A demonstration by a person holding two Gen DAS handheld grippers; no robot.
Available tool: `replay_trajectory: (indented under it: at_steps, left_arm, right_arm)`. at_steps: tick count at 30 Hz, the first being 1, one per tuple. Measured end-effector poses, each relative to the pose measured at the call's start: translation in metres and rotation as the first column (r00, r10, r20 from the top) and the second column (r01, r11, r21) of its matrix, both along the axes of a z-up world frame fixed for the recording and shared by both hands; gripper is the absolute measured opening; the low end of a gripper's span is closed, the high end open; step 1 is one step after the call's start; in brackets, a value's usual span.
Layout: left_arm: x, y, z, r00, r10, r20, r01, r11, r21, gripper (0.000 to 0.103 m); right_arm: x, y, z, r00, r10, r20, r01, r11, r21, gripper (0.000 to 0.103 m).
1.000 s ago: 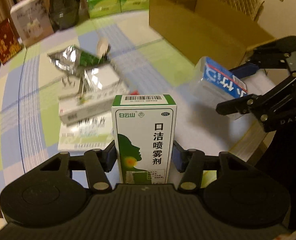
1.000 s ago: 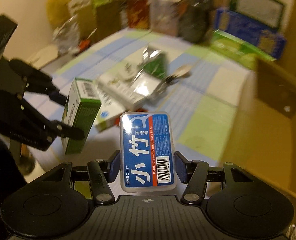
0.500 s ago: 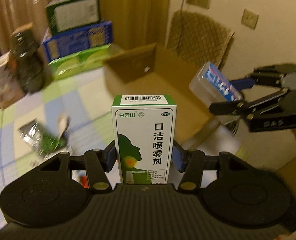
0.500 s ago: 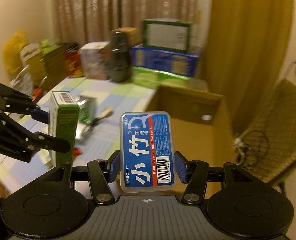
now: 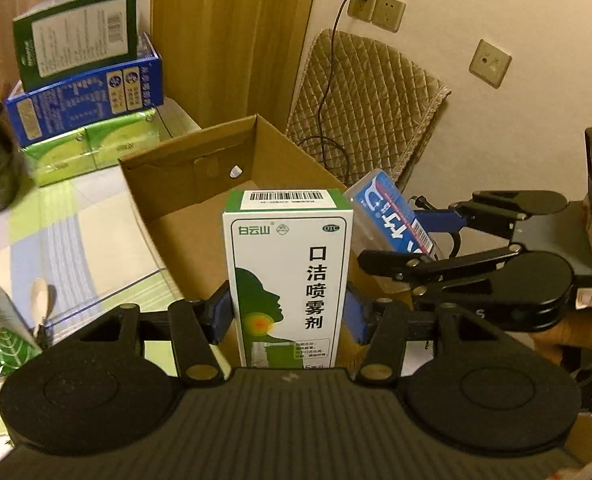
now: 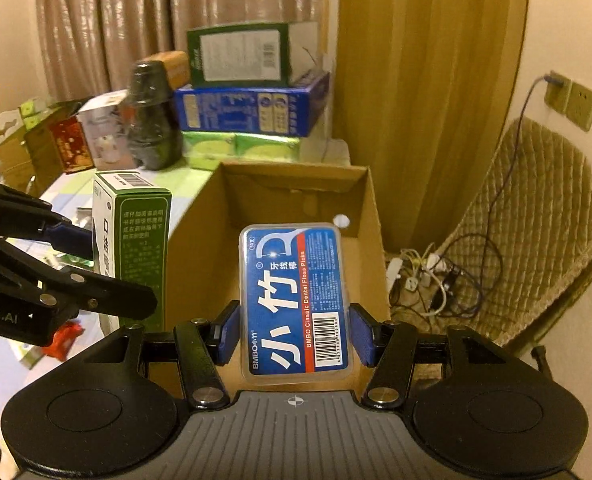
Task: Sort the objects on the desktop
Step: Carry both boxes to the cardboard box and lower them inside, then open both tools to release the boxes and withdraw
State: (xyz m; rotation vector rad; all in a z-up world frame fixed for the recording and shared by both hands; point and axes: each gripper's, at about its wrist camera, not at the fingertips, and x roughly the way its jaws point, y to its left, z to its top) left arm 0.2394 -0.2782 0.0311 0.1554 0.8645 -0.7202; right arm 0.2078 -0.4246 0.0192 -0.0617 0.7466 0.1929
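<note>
1. Between the left tongs (image 5: 288, 316): one white-and-green spray carton (image 5: 288, 280), clamped upright over the open cardboard box (image 5: 200, 216); it reads "白云山", "口洁喷雾剂", "OTC".
2. Between the right tongs (image 6: 294, 334): one clear floss-pick case (image 6: 294, 300), held above the same box, marked "BMBO", "小竹", "Classic Dental Floss Picks".
3. Cartons' lower ends are hidden by the tong bodies.
4. On the worktop (image 5: 56, 216): three stacked boxes (image 6: 252, 108), print too blurred to read; one foil packet (image 5: 4, 332), cut off.

Lived-in home room, curtained window (image 6: 108, 28), quilted chair (image 5: 367, 104), checked tablecloth (image 5: 56, 224), stacked household boxes (image 6: 252, 108)
</note>
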Motion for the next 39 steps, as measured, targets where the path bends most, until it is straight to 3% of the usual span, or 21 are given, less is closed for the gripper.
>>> replay_trajectory:
  at_steps: [13,14,15,16,17,24,31,39]
  left_arm:
    - [0.025,-0.014,-0.039,0.997,0.010,-0.072,-0.008,1.000,0.027,0.054]
    - [0.026,-0.012,-0.038,0.997,0.014,-0.070,-0.012,1.000,0.026,0.061]
    - [0.025,-0.009,-0.036,0.998,0.023,-0.060,-0.022,0.999,0.024,0.062]
    - [0.024,-0.006,-0.033,0.998,0.030,-0.048,-0.029,0.999,0.022,0.062]
    - [0.023,-0.002,-0.029,0.999,0.037,-0.036,-0.036,0.999,0.020,0.062]
    - [0.006,0.040,-0.002,0.995,0.095,0.029,-0.095,0.995,-0.017,0.069]
    - [-0.034,0.091,0.011,0.986,0.155,0.069,-0.153,0.988,-0.031,0.074]
    - [-0.084,0.169,0.016,0.949,0.301,0.088,-0.297,0.953,-0.057,0.084]
  right_arm:
    - [0.021,-0.014,-0.038,0.998,-0.031,-0.047,0.031,0.999,0.017,0.054]
    - [0.022,-0.016,-0.038,0.999,-0.031,-0.037,0.032,0.999,0.029,0.057]
    - [0.023,-0.016,-0.038,0.999,-0.040,-0.032,0.041,0.999,0.033,0.070]
    - [0.021,-0.018,-0.037,0.998,-0.054,-0.022,0.054,0.998,0.037,0.077]
    - [0.020,-0.020,-0.035,0.998,-0.057,-0.013,0.058,0.997,0.043,0.077]
    - [-0.006,-0.021,-0.009,0.996,-0.079,0.045,0.075,0.993,0.093,0.077]
    - [-0.047,0.005,0.013,0.996,-0.055,0.078,0.043,0.989,0.140,0.082]
    - [-0.097,0.055,0.022,0.995,0.017,0.098,-0.035,0.983,0.181,0.089]
